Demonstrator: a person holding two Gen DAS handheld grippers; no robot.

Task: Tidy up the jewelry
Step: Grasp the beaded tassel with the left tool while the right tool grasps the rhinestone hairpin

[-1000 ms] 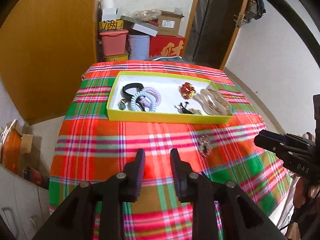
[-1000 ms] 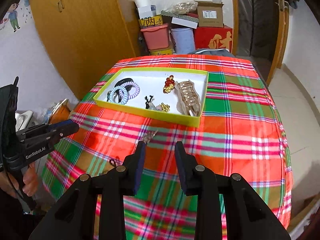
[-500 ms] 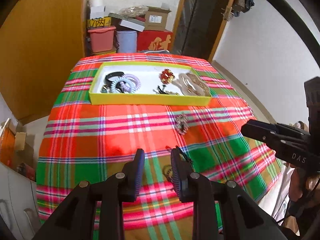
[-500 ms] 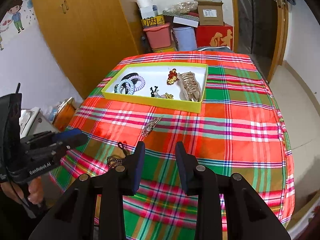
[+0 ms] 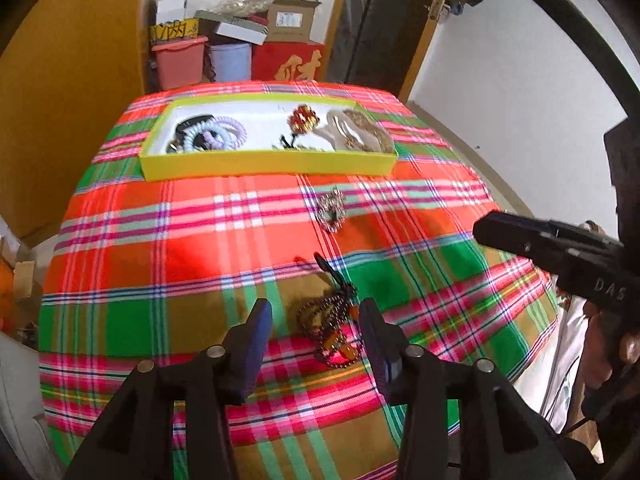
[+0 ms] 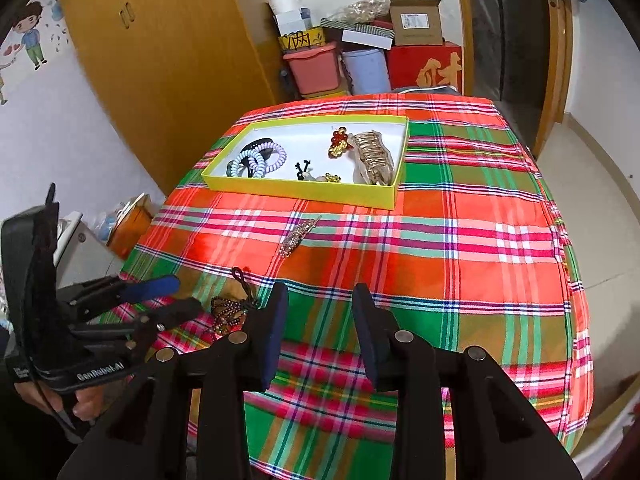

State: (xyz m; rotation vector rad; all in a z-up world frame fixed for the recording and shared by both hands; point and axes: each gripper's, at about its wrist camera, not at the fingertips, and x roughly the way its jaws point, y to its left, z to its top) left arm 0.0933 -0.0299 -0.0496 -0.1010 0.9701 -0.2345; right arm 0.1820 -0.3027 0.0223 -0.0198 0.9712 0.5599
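On the plaid tablecloth (image 5: 168,240), far side, sat a yellow tray (image 5: 268,166) with a white floor. Left to right inside it: coiled hair ties (image 5: 216,136), pale blue and lilac, over a black band; a red and gold flower brooch (image 5: 303,119); a small black clip, partly hidden by the tray wall; a large translucent claw clip (image 5: 360,134) at the right end. Just in front of the tray, on bare cloth, lay a sparkly rhinestone piece (image 5: 331,212), apart from everything else. Nearer the front edge lay a dark beaded bracelet (image 5: 332,320) with amber beads and a black cord trailing toward the tray. Left gripper (image 5: 316,330) hung over it, jaws opening and already wide, the bracelet seen between the pads but pads not pressing on it; can't tell whether the tips touched the cloth. Right gripper (image 6: 320,320) sat to the right of the bracelet over empty plaid, jaws opening slightly, a moderate gap, nothing between them. In the right wrist view the left gripper's fingers (image 6: 156,286) reached in from the left beside the bracelet (image 6: 228,312), a hand (image 6: 86,402) wrapped on its handle. Behind the table: stacked boxes and bins (image 6: 360,48).
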